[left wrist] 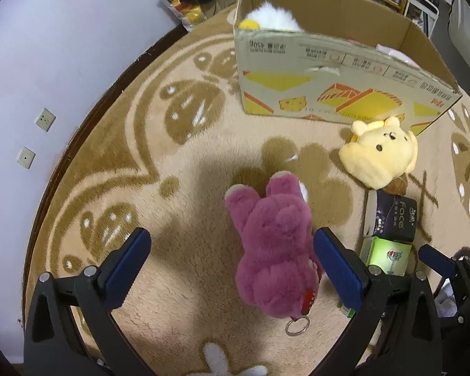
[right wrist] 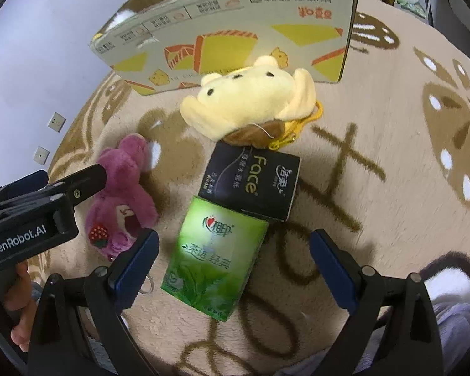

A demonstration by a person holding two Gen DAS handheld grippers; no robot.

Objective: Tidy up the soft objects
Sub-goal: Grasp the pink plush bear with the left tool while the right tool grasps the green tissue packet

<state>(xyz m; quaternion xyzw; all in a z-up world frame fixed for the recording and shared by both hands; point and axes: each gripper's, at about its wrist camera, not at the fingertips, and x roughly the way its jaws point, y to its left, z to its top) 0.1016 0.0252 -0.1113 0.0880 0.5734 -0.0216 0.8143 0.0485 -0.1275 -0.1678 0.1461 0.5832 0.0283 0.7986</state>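
Note:
A purple plush bear (left wrist: 275, 244) with a key ring lies on the rug between the fingers of my open left gripper (left wrist: 232, 266), closer to the right finger. It also shows in the right wrist view (right wrist: 122, 194). A yellow plush bear (left wrist: 380, 153) (right wrist: 250, 103) lies in front of the cardboard box (left wrist: 329, 72) (right wrist: 235, 40). A white plush (left wrist: 272, 15) sits inside the box. My right gripper (right wrist: 235, 269) is open above a green tissue pack (right wrist: 216, 257), with a black tissue pack (right wrist: 250, 185) just beyond it.
The beige patterned rug (left wrist: 172, 163) covers the floor. A lilac wall (left wrist: 47, 62) with sockets stands on the left. The two tissue packs show at the right in the left wrist view (left wrist: 388, 219). Shelves and clutter stand behind the box.

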